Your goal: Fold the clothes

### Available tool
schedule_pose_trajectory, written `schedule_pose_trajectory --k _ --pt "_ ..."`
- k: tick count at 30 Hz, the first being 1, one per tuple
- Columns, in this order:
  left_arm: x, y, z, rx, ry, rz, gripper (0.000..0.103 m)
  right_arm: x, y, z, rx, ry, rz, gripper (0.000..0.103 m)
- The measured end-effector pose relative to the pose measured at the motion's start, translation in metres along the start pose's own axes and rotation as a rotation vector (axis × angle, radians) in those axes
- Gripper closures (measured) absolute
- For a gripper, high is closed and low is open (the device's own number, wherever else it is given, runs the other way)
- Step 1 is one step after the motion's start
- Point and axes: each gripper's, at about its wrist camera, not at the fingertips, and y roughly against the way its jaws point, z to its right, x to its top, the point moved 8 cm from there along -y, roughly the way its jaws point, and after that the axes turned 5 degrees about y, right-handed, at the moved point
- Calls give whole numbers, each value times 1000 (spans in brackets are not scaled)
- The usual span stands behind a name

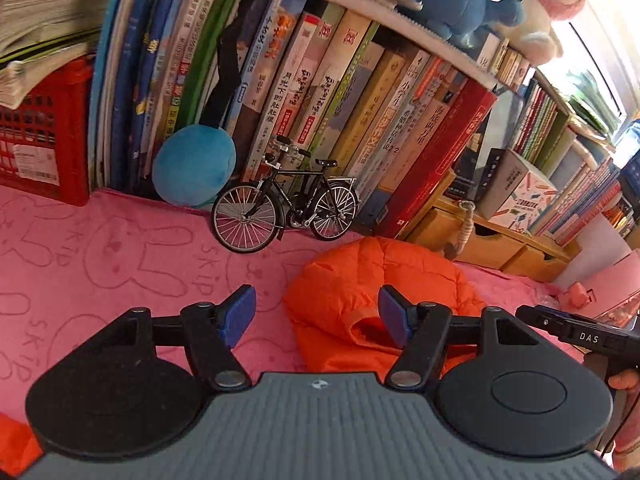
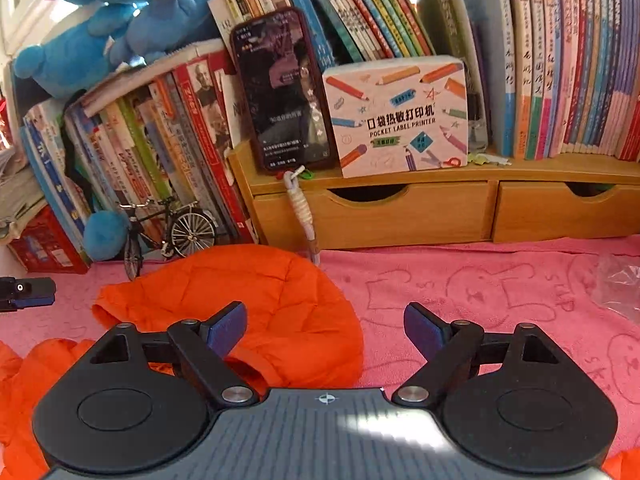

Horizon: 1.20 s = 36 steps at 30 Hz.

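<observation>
Right wrist: pink towel fronts crowded, perhaps sunlit bookshelves.

Jacket on towel, model bike behind, bks at back.

We see an orange quilted jacket on a pink towel with rabbit outlines, perhaps "SKIP" letters, and a black toy bicycle.

Quilted, faintly shiny orange jacket lies on fuzzy pink terry towel. Drawers look smooth wood; toy bike glossy metal; tongs' pads matt blue.
</observation>
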Motion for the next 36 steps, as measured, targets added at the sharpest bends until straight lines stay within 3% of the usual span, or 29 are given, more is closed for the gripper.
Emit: schedule_pose_trajectory --k 3,6,8,9,10,11,12,13,14,17,21,23,26,31,33,34,35,36 --pt "-1 -42 5 24 -42 -61 36 -7 -41 1 -12 27 -78 17" --pt "-8 -70 10 -17 -67 -143 36 -16 -63 -4 80 14 -134 18" --pt "-16 -80 17 -50 -119 -178 36 -21 -70 -10 111 53 -127 15" --pt "-21 -84 20 -61 -149 -190 33 -24 -71 -15 107 98 -115 18" --pt "-24 -87 24 -49 -186 -189 36 -26 -71 -20 104 143 -100 35" --pt "-27 -88 27 -24 -225 -165 44 -27 -70 -26 101 175 -85 60" --pt "-30 -85 30 -9 -246 -132 62 -28 -68 -31 98 191 -74 70" --pt "-32 -81 33 0 -257 -99 67 -28 -64 -38 78 224 -48 82" --pt "-34 -77 36 9 -268 -67 79 -27 -58 -47 45 272 -11 87" --pt "-28 -46 47 14 -317 106 87 -8 -26 -76 -83 456 178 90" --pt "-9 7 65 31 -421 396 87 18 34 -117 -310 742 598 89" --pt "0 23 70 55 -465 486 85 30 41 -125 -361 793 684 89" --pt "2 0 61 94 -447 397 84 44 24 -115 -336 733 629 89" --pt "-25 -54 43 213 -481 213 79 22 -36 -106 -279 697 444 88" --pt "-36 -75 32 276 -481 114 68 9 -58 -102 -247 676 350 85" --pt "-39 -80 27 299 -471 81 62 4 -67 -99 -232 658 302 77" --pt "-37 -77 22 299 -448 73 53 0 -76 -95 -222 633 248 60" --pt "-34 -71 19 288 -419 76 44 0 -78 -89 -211 591 217 54"
